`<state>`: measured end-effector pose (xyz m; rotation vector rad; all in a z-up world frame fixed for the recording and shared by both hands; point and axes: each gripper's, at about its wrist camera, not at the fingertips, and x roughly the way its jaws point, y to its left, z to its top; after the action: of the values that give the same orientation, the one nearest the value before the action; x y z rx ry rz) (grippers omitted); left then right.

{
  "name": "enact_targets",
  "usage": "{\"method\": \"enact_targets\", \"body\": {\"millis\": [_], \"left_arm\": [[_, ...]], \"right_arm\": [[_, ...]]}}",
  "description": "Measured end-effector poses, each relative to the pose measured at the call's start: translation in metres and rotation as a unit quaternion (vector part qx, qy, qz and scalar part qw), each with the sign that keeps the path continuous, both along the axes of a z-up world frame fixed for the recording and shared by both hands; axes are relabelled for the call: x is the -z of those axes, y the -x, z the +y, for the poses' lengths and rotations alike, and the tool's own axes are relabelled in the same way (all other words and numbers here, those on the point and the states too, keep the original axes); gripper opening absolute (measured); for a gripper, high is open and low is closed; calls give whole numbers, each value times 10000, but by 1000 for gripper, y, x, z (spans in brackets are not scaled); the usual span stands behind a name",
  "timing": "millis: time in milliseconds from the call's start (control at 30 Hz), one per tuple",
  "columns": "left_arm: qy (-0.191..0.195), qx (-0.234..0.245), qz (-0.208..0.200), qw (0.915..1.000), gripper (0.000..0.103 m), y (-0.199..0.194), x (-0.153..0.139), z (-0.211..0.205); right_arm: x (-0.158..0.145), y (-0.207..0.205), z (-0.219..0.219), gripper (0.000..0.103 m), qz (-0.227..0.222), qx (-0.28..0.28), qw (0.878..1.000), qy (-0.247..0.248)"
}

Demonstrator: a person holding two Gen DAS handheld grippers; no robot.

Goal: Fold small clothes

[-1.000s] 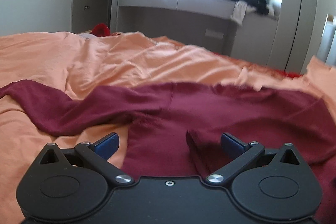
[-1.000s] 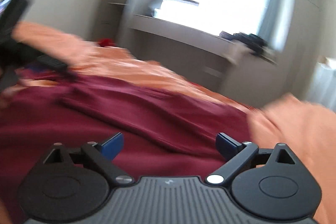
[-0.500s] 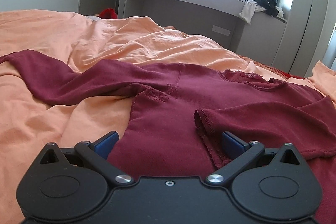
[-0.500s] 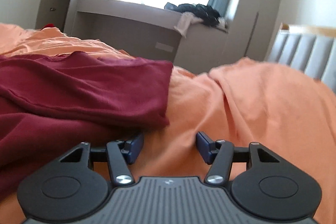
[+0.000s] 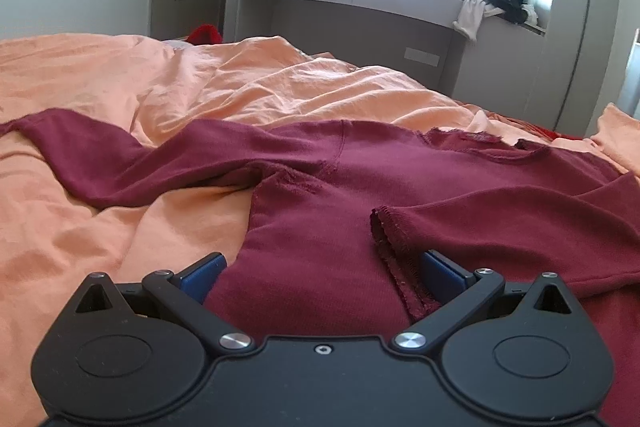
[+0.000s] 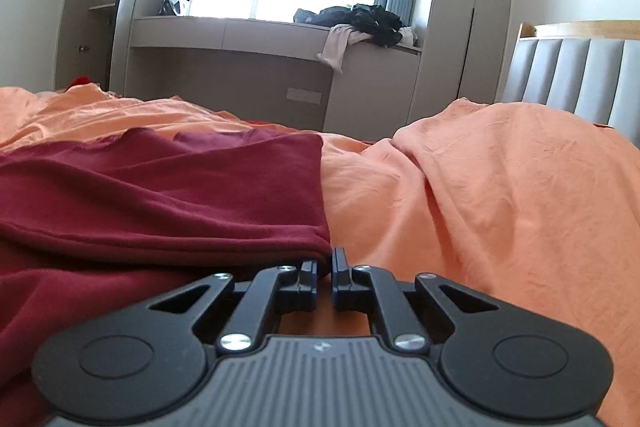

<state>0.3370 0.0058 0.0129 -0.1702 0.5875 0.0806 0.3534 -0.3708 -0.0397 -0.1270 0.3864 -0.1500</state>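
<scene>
Garment: a maroon long-sleeved top (image 5: pixel 320 203) lies spread on the orange bedsheet (image 5: pixel 120 219), one sleeve (image 5: pixel 100 155) stretched out to the left, the other sleeve's cuff (image 5: pixel 384 227) folded across the body.
Left tool: the left tool (image 5: pixel 320 269) stands wide open, low over the top's lower body, much as it was a second ago; one blue pad sits beside the folded cuff, nothing gripped.
Right tool: the right tool (image 6: pixel 325 269) has swung out to the top's far side edge (image 6: pixel 320 227) and its jaws have come nearly together there.
What it holds: whether maroon cloth is truly pinched between the pads I cannot tell; the tips sit right at the corner of the fold.
Meaning: it looks like the start of a side fold, the right edge about to be carried inward.
Bed: grey padded headboard (image 6: pixel 576 71) at right.
Writing: a small neck label (image 5: pixel 476 137) shows, too small to read.
</scene>
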Motion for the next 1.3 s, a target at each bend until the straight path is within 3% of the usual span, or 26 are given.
{"method": "enact_targets", "body": {"millis": [100,167,300,367,433,500,567,667,767,867,933,1000,1033,1100,1167,1233,1300], "left_arm": [[181,-109,-144,9997,103,10,-13,19],[234,-298,-198,9991,103,14,-24,40],[274,-858,-342,9953,103,17,-52,102],[172,-1070,-253,9938,103,12,-63,137],[-11,-1358,-160,9906,103,7,-71,173],[-185,-1699,-110,9852,103,2,-75,213],[-2,-1970,24,9804,102,-4,-74,250],[865,-2168,298,9719,101,-16,-63,304],[1893,-2298,293,9542,95,-21,-47,342],[2314,-2358,97,9438,88,-30,-41,357],[2373,-2363,33,9423,78,-40,-39,362],[2439,-2436,161,9386,56,-52,-35,366],[2466,-2528,239,9353,51,-55,-33,368],[2418,-2734,218,9308,24,-60,-27,370],[2315,-2964,219,9263,8,-64,-24,374],[2206,-3019,84,9274,2,-65,-26,374],[1854,-2955,-32,9372,1,-67,-36,367]], "right_arm": [[-5,6,2,26,-6,37,10000,53],[-6,13,4,55,-29,26,10000,34],[-11,36,12,79,-102,83,9998,-153],[-16,51,17,96,-260,20,9986,-464],[-21,64,24,101,-370,-146,9969,-672],[-27,76,36,103,-488,-350,9949,-816],[-31,88,52,103,-580,-605,9918,-965],[-35,101,78,103,-677,-935,9864,-1171],[-36,109,103,103,-665,-1172,9830,-1248],[-35,115,126,103,-631,-1314,9835,-1068],[-35,118,137,103,-580,-1347,9852,-883],[-34,121,146,103,-532,-1386,9863,-723],[-34,122,149,103,-511,-1409,9865,-657],[-32,126,157,103,-470,-1425,9871,-564],[-31,127,161,103,-421,-1420,9877,-492],[-29,129,164,103,-400,-1423,9880,-443],[-27,129,164,103,-383,-1445,9879,-408]]}}
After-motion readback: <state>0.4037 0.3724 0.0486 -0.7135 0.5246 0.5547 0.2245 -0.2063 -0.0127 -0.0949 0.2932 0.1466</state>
